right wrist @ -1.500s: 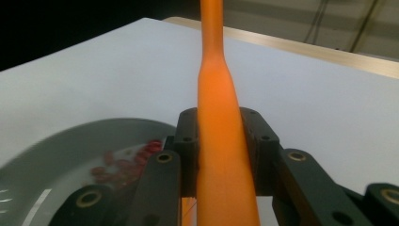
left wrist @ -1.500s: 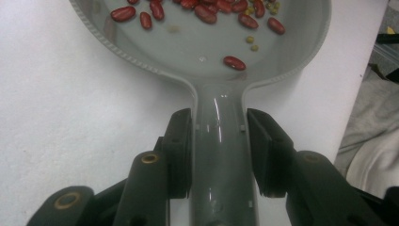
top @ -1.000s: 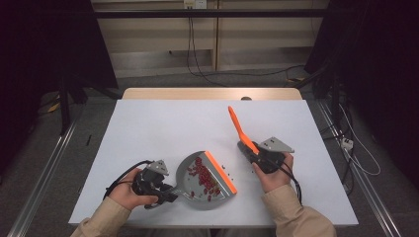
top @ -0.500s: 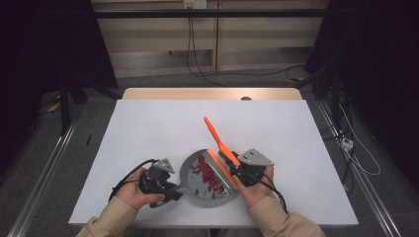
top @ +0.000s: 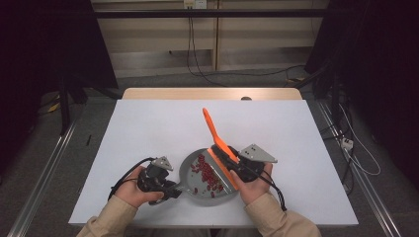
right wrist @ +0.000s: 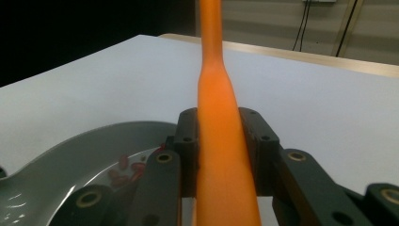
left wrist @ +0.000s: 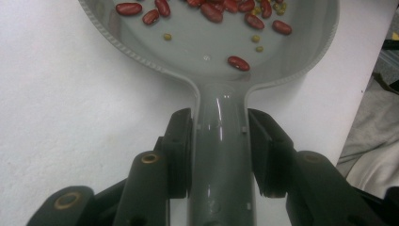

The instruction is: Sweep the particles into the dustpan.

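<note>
so my left gripper (left wrist: 221, 155) is clamped on the grey dustpan (top: 190, 170) handle, right gripper (right wrist: 221, 141) squeezing the orange brush (top: 213, 131), red beans (top: 207, 170) already sit in the pan on the table (top: 148, 128), looks mostly done.

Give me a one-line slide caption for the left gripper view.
Left tongs clamp the handle of a grey plastic dustpan holding red kidney beans on the white table.

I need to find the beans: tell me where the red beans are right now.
In the high view, the red beans lie inside the grey dustpan near the table's front edge, between the two grippers, just left of the orange brush.
</note>
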A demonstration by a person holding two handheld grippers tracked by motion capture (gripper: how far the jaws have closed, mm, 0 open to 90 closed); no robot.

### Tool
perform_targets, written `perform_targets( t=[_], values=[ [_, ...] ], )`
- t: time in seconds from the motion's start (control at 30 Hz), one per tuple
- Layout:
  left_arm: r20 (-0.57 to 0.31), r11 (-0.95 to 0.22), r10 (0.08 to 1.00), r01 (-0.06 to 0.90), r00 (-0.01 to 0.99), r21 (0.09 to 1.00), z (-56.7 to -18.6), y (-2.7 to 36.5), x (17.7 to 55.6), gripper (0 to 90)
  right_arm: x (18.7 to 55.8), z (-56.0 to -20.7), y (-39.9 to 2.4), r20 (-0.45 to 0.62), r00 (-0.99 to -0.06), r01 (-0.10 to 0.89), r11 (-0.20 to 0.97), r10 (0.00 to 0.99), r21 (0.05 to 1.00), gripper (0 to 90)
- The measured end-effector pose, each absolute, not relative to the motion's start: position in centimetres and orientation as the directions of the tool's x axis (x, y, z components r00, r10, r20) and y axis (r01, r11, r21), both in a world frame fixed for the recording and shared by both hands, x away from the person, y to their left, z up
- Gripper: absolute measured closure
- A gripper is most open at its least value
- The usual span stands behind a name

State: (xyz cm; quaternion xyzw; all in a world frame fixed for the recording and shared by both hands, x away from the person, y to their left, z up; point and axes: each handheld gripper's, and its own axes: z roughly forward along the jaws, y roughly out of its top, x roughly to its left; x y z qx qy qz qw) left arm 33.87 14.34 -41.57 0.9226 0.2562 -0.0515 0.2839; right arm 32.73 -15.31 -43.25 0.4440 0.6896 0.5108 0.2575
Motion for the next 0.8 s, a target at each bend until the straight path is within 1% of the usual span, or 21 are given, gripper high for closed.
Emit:
perform_targets(
  t=[0.13, 0.17, 0.23, 0.3, 0.4, 0.5, 0.53, 0.57, 0.6, 0.63, 0.73, 0.8],
  values=[
    [-0.249, -0.693, 0.448, 0.510, 0.859, 0.509, -41.1, 15.2, 33.9, 62.9, 33.7, -43.1, -16.1, 0.089, -0.450, 0.353, 0.085, 0.889, 0.932, 71.0],
    [-0.240, -0.706, 0.436, 0.495, 0.867, 0.507, -41.0, 15.4, 34.0, 62.9, 33.9, -43.2, -16.3, 0.068, -0.444, 0.351, 0.104, 0.893, 0.931, 71.0],
    [-0.242, -0.707, 0.429, 0.490, 0.871, 0.511, -40.8, 15.8, 33.9, 62.9, 34.2, -43.5, -16.8, 0.074, -0.435, 0.369, 0.103, 0.897, 0.924, 71.0],
    [-0.244, -0.702, 0.426, 0.488, 0.871, 0.519, -40.6, 16.1, 33.8, 62.9, 34.3, -43.7, -17.1, 0.038, -0.429, 0.364, 0.134, 0.902, 0.921, 71.0],
    [-0.244, -0.705, 0.428, 0.490, 0.870, 0.513, -40.5, 16.4, 33.8, 62.9, 34.6, -44.1, -17.4, 0.042, -0.422, 0.387, 0.138, 0.906, 0.912, 70.9],
    [-0.250, -0.707, 0.429, 0.495, 0.868, 0.506, -40.5, 16.9, 33.7, 62.9, 34.7, -44.5, -17.5, 0.074, -0.428, 0.419, 0.126, 0.901, 0.899, 70.5],
    [-0.248, -0.713, 0.425, 0.491, 0.870, 0.501, -40.5, 17.0, 33.8, 62.9, 34.7, -44.4, -17.4, 0.052, -0.433, 0.416, 0.148, 0.900, 0.897, 70.3],
    [-0.252, -0.712, 0.425, 0.492, 0.870, 0.500, -40.5, 17.1, 33.7, 62.9, 34.6, -44.3, -17.4, 0.043, -0.435, 0.422, 0.162, 0.899, 0.892, 67.6],
    [-0.242, -0.724, 0.415, 0.479, 0.877, 0.495, -40.5, 17.3, 33.8, 62.9, 34.6, -44.2, -17.5, 0.061, -0.442, 0.441, 0.158, 0.895, 0.884, 64.4],
    [-0.250, -0.714, 0.424, 0.491, 0.870, 0.499, -40.5, 17.4, 33.7, 62.9, 34.6, -44.1, -17.5, 0.068, -0.447, 0.447, 0.156, 0.892, 0.881, 64.3],
    [-0.241, -0.733, 0.409, 0.474, 0.880, 0.489, -40.5, 17.5, 33.8, 62.9, 34.5, -43.6, -17.6, 0.048, -0.465, 0.463, 0.196, 0.884, 0.865, 62.8],
    [-0.245, -0.730, 0.412, 0.478, 0.878, 0.488, -40.7, 17.3, 33.7, 62.8, 34.5, -43.3, -17.8, 0.022, -0.469, 0.469, 0.228, 0.883, 0.854, 63.8]
  ],
)
